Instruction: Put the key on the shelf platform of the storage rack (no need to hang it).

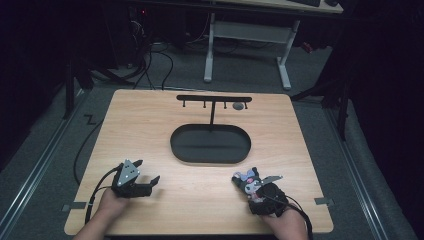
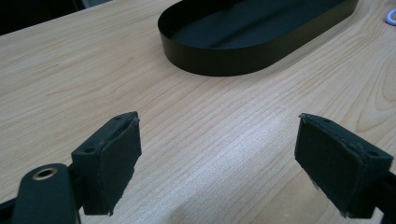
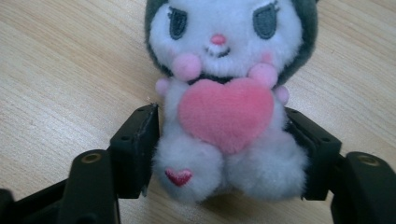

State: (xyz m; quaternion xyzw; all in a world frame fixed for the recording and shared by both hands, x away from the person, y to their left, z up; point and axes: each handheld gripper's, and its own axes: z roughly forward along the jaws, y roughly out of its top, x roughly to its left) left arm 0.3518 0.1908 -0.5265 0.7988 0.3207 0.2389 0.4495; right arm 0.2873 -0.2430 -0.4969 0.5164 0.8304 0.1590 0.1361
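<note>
High view: the black oval tray (image 1: 210, 145) sits mid-desk with nothing in it; the plush toy (image 1: 248, 183) lies near the desk's front right. Left gripper view: the left gripper (image 2: 217, 154) jaws gape wide, holding nothing. Right gripper view: the right gripper (image 3: 224, 144) jaws press the plush's lower body.

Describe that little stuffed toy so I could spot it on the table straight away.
Start at the black oval tray in the middle of the wooden table, then look to the near right corner, where the right gripper pinches the plush toy at its lower body. It is the one soft thing there: white face, dark hood, pink heart on its chest.
</note>
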